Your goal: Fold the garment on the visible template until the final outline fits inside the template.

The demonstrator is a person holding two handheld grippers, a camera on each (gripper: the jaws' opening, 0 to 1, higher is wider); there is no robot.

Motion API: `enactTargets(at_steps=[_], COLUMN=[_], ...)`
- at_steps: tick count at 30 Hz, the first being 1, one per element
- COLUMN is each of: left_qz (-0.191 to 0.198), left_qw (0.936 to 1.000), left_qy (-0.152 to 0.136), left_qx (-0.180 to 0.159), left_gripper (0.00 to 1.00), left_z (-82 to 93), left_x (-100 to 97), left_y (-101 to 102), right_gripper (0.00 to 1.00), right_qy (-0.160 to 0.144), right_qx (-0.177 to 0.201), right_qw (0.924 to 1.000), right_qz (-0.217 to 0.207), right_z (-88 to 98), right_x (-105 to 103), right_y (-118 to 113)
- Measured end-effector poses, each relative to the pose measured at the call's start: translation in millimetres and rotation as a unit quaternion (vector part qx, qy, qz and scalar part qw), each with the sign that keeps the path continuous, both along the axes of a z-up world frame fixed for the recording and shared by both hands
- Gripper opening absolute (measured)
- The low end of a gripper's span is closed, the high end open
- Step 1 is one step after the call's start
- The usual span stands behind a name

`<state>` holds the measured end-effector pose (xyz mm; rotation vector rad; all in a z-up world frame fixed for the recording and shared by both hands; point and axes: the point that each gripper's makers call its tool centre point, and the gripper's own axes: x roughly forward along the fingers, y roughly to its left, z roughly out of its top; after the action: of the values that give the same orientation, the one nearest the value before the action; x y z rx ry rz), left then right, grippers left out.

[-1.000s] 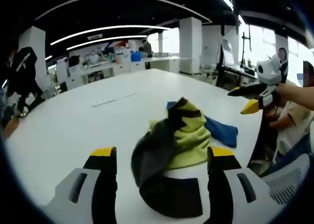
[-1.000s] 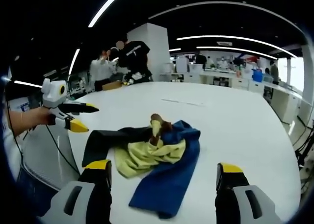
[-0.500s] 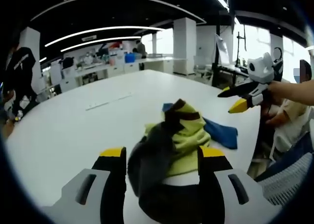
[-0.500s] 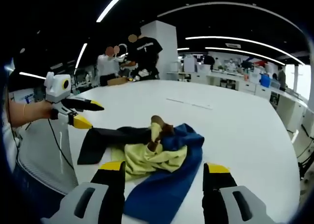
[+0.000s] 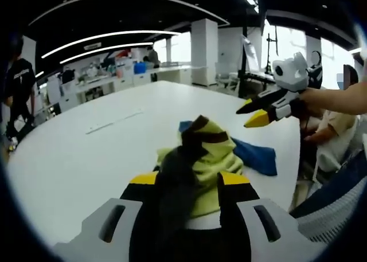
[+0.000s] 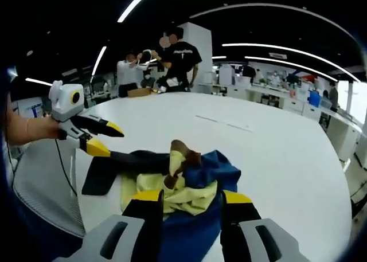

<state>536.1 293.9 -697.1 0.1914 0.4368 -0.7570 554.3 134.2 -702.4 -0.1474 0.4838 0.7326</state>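
Crumpled garment (image 5: 203,156) of yellow-green, dark and blue cloth is lying bunched on the white surface (image 5: 86,153), near its edge. Left tongs (image 5: 184,184) are pinching its dark fold. Right tongs (image 6: 192,200) are clamping its blue part. No containers to report.

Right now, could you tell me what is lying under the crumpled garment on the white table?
Under the garment only the bare white table shows around its edges. No template outline is visible; whatever lies beneath the heap is covered by the cloth.
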Motion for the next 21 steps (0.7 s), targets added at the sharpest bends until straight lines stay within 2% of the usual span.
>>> enactTargets(at_steps=[7,11,21], left_qz=[-0.011,-0.017,-0.026], left_qw=[0.9998,0.9996,0.9986], left_qy=[0.013,0.018,0.037], left_qx=[0.007,0.014,0.029], left_gripper=[0.29,0.27,0.25], left_z=[-10.3,-16.0,-35.7], left_x=[8.1,13.1,24.5], left_y=[-10.5,-15.1,-25.6], right_gripper=[0.3,0.24,0.19], right_qy=[0.004,0.002,0.015], right_qx=[-0.011,-0.019,-0.029], right_qw=[0.9998,0.9996,0.9988], right_qz=[0.018,0.021,0.036], right_z=[-7.6,-11.7,-26.3], right_x=[5.5,12.7,27.0], right_y=[9.6,12.9,23.4])
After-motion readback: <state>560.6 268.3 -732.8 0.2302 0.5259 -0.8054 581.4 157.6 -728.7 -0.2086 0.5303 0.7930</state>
